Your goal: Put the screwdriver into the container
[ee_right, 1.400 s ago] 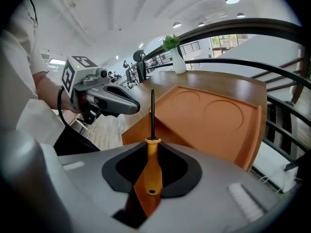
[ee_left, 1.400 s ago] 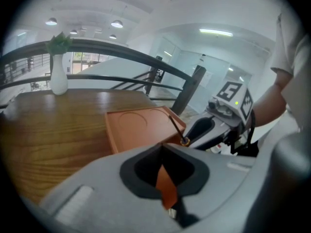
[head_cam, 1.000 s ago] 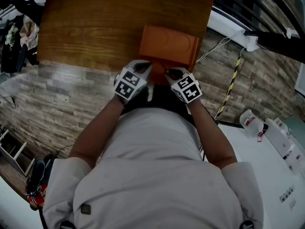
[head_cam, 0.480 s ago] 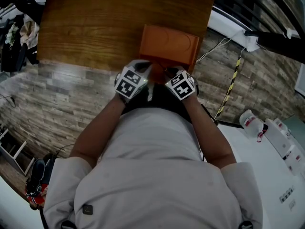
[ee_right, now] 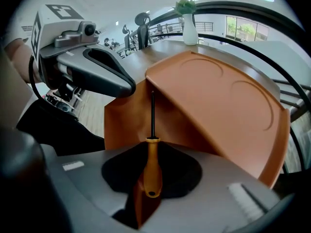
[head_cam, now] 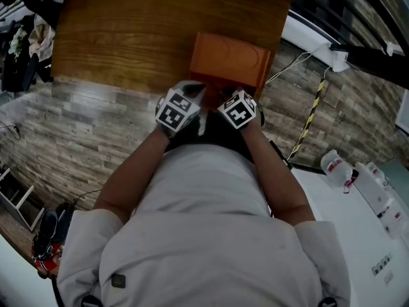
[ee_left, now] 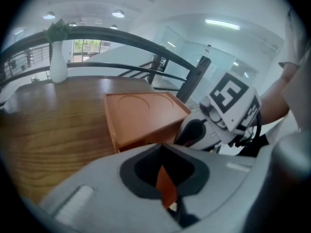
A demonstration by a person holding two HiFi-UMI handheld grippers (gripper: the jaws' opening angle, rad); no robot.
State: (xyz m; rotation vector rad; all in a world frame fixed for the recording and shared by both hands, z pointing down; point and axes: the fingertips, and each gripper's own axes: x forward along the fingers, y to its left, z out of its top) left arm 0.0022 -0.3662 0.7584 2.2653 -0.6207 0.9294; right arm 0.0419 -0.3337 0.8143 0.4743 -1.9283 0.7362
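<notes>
I take this for an open-plan office. A black railing (ee_left: 121, 35) curves past my long wooden table (head_cam: 140, 37), strip ceiling lights (ee_left: 221, 23) hang over glass partitions (ee_left: 192, 57), and what look like office chairs (ee_right: 142, 19) stand beyond. A white vase (ee_left: 58, 67) of greenery sits on the table.

Screwdriver (ee_right: 152, 166) tip hidden, probably under container (ee_right: 218, 101) lid; interior unseen.

The container (head_cam: 230, 59) is shown in orange. The screwdriver (ee_right: 151, 171) has an amber handle and a black shaft. The left gripper (ee_left: 161, 147) and right gripper (ee_right: 151, 147) are shown grey with black pads and black-and-white square markers. The table (head_cam: 128, 37) is rendered in brown wood grain, the vase (ee_right: 189, 33) in white.
</notes>
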